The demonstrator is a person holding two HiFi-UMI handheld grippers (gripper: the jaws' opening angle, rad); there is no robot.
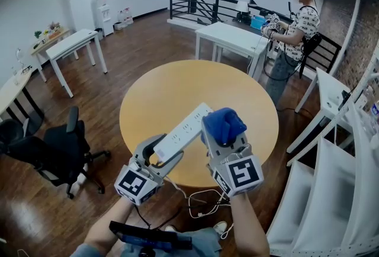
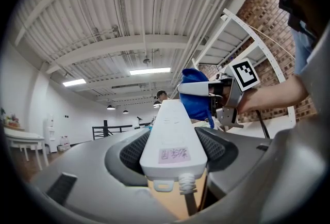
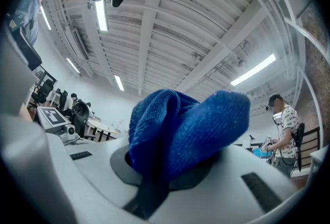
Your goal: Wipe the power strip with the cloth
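left gripper [image 1: 164, 152] – clamps power strip [image 1: 185, 130] at cord end | right gripper [image 1: 225, 136] – grips bunched blue cloth [image 1: 224, 121], just right of left gripper, beside strip | both over counter [image 1: 160, 87]

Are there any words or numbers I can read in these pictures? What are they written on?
Nothing can be read for sure.
Pink label at the cord end of the power strip: handwritten marks, too blurred to read.
Marker cubes: black-and-white square patterns only, no letters or numbers.
Cloth: plain blue, no print shows.
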